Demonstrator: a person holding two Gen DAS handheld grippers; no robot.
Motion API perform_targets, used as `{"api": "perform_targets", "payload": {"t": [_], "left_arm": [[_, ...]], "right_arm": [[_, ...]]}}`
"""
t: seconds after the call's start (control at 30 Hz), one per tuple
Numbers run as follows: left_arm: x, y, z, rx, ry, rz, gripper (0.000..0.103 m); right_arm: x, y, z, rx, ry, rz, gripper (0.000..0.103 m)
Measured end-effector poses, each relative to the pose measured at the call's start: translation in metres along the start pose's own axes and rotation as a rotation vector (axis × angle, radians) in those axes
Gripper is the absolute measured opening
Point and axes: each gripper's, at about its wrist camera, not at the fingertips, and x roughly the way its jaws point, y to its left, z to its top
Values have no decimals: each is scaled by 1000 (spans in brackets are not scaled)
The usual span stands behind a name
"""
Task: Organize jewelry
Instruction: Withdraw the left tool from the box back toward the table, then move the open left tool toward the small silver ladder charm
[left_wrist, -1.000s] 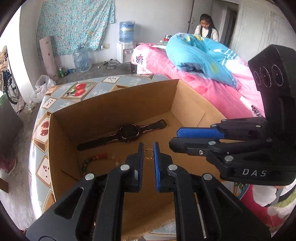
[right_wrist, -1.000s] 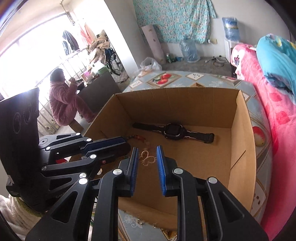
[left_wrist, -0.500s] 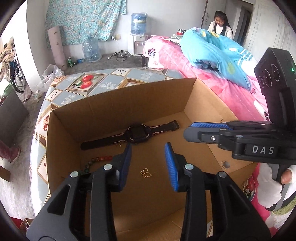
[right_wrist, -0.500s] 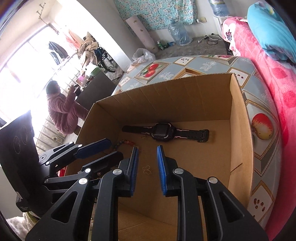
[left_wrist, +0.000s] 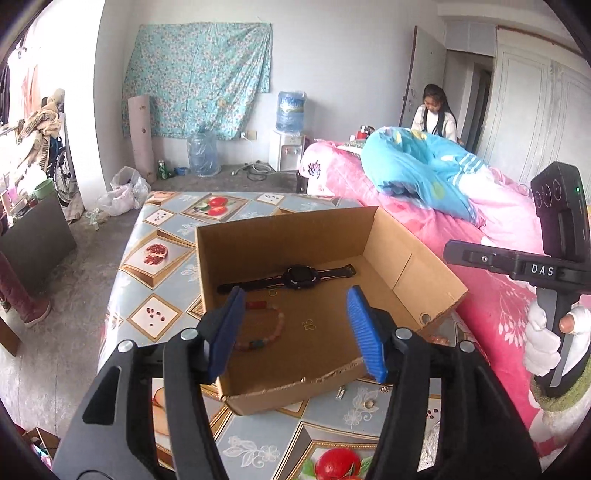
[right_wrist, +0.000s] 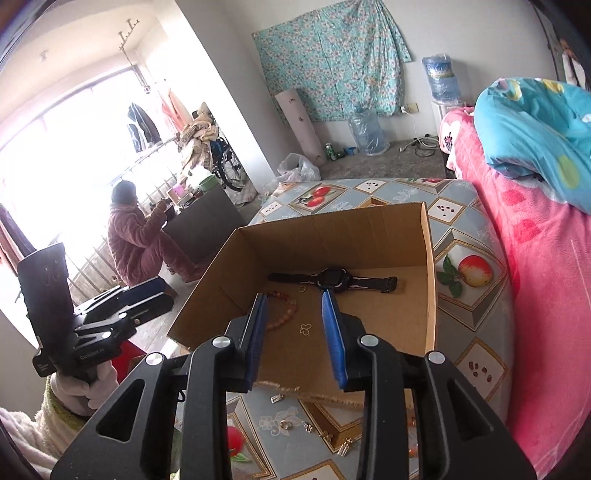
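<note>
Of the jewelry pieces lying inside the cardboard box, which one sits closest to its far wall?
The black watch, stretched along the far wall; the bead bracelet and gold butterfly charm lie nearer the front.

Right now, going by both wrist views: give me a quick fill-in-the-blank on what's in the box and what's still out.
1. The black watch lies inside the cardboard ____.
2. The gold butterfly charm lies on the box floor between the watch and the box's ____ edge.
3. Nothing is between the fingers of the left gripper or the ____ gripper.
4. Small loose pieces lie on the ____, outside the box.

Missing words: box; torn near; right; tablecloth
</note>
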Motion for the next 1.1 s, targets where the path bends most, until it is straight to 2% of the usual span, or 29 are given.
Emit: {"api": "perform_targets", "payload": {"t": [0.13, 0.27, 0.33, 0.5, 0.6, 0.73, 0.77, 0.83, 0.9, 1.0, 1.1], "left_arm": [[-30, 0, -25, -2, -39, 3, 68], [-37, -18, -58, 93, -37, 90, 76], [-27, -27, -75, 128, -1, 108, 78], [19, -35, -113, 137, 155, 126, 78], [40, -35, -128, 154, 194, 158, 78], [59, -27, -140, 143, 241, 181, 78], [63, -25, -142, 138, 248, 186, 78], [66, -21, -144, 117, 253, 191, 78], [69, -19, -146, 101, 253, 191, 78], [72, -14, -150, 78, 252, 194, 81], [72, -12, -152, 58, 248, 199, 84]], "right_arm": [[-12, 15, -32, -41, -10, -38, 45], [-9, 27, -71, -68, 32, -94, 56], [-1, 30, -92, -68, 77, -120, 58], [31, 28, -144, -13, 226, -192, 59], [45, 31, -165, -27, 259, -273, 59], [56, 41, -176, -118, 218, -384, 64], [59, 44, -178, -144, 203, -406, 68], [60, 45, -180, -129, 179, -390, 78], [64, 48, -185, -143, 165, -410, 92], [64, 49, -188, -135, 135, -417, 97], [64, 49, -191, -139, 118, -416, 97]]}}
